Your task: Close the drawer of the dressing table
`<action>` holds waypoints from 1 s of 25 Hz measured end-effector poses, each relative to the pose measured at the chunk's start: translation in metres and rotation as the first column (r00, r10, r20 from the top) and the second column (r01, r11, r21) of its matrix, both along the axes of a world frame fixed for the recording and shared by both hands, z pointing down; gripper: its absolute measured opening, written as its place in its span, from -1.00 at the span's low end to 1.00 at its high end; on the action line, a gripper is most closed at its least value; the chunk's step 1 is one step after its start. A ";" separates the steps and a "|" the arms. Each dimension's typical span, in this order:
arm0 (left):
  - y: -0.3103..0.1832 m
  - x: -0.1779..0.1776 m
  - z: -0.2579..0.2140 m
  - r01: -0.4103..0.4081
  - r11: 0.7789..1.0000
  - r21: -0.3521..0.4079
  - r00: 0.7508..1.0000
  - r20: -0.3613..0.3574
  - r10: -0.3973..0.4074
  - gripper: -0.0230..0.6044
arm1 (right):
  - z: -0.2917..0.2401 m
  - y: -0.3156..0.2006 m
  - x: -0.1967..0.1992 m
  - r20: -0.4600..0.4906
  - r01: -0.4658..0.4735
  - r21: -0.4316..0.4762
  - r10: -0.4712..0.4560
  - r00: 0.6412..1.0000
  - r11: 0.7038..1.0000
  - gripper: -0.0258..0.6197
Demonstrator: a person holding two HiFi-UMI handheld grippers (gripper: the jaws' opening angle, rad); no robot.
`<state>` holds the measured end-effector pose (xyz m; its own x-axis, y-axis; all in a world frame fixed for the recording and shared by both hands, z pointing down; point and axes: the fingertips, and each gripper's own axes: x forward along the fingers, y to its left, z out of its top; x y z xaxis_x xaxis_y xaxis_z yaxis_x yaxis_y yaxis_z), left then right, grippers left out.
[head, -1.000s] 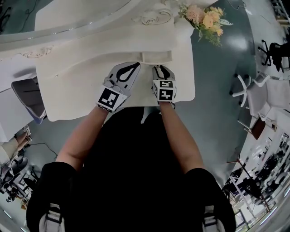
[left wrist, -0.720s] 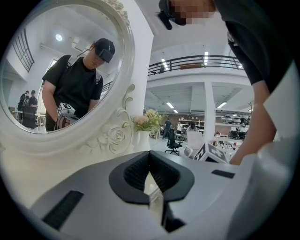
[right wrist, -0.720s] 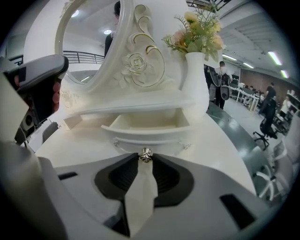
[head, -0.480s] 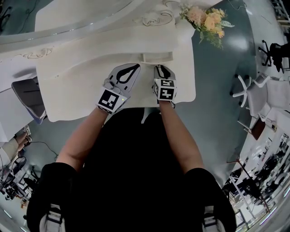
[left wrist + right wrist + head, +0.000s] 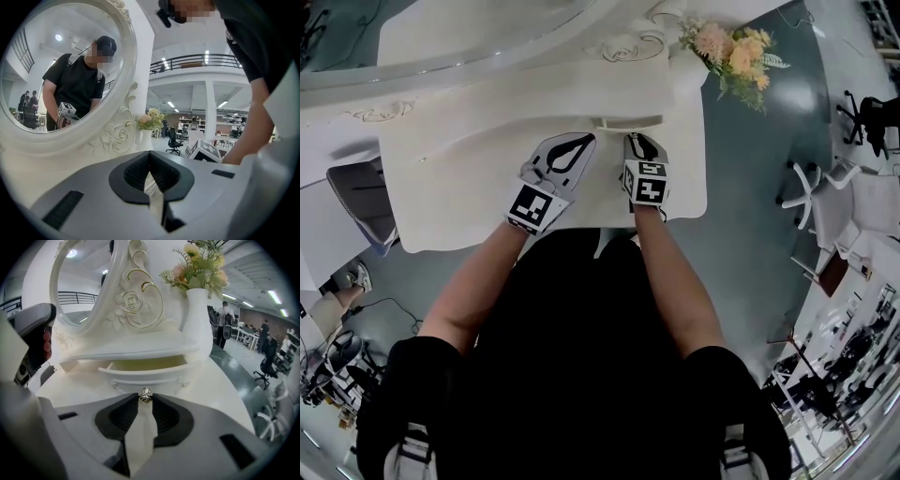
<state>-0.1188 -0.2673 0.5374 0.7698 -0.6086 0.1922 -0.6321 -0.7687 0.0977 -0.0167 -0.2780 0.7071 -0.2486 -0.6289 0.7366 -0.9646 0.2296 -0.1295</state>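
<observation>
A person's right gripper [image 5: 146, 400] is set narrow on the small metal knob [image 5: 146, 394] of a dressing table drawer [image 5: 140, 376], the dark pads pinching the knob at their very tips. The drawer stands partly open. Its pale yellow inside shows behind the curved white front, directly under the table's raised shelf [image 5: 140, 348].

The left gripper [image 5: 149, 159] is just left of the drawer in the head view, over the white table top [image 5: 441, 187]. Its jaws are brought together with nothing between them, and it points toward the carved base of the oval mirror [image 5: 61, 70]. Whether it rests on the table top cannot be told.

The mirror rises behind the drawer and to its left, with a rose moulded into the white frame. Its glass reflects the person in a black shirt holding a marker cube. Right of the drawer, at the table's far corner, a white vase [image 5: 199, 319] holds pink and yellow flowers [image 5: 197, 266].

The person stands at the table's near edge, opposite the drawer, both bare forearms reaching forward to the grippers. Office chairs [image 5: 811, 192] stand on the grey floor, well to the right of the drawer. A bright open hall with ceiling lights lies beyond.
</observation>
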 end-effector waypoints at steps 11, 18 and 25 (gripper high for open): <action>-0.013 -0.014 -0.001 0.035 0.999 -0.010 0.999 0.007 -0.035 -0.95 | -0.004 -0.023 -0.004 0.014 0.010 0.021 -0.011 1.000 1.000 -0.62; -0.015 -0.023 -0.010 0.042 0.999 -0.004 0.999 0.021 -0.041 -0.95 | -0.004 -0.040 -0.008 0.023 -0.004 0.018 0.003 1.000 1.000 -0.62; -0.018 -0.029 -0.011 0.045 0.999 -0.013 0.999 0.026 -0.045 -0.95 | -0.004 -0.045 -0.009 0.027 -0.012 0.019 0.011 1.000 1.000 -0.62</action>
<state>-0.1482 -0.2851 0.5264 0.7366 -0.6396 0.2199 -0.6683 -0.7382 0.0913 -0.0253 -0.3231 0.7033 -0.2606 -0.6458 0.7177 -0.9635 0.2213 -0.1507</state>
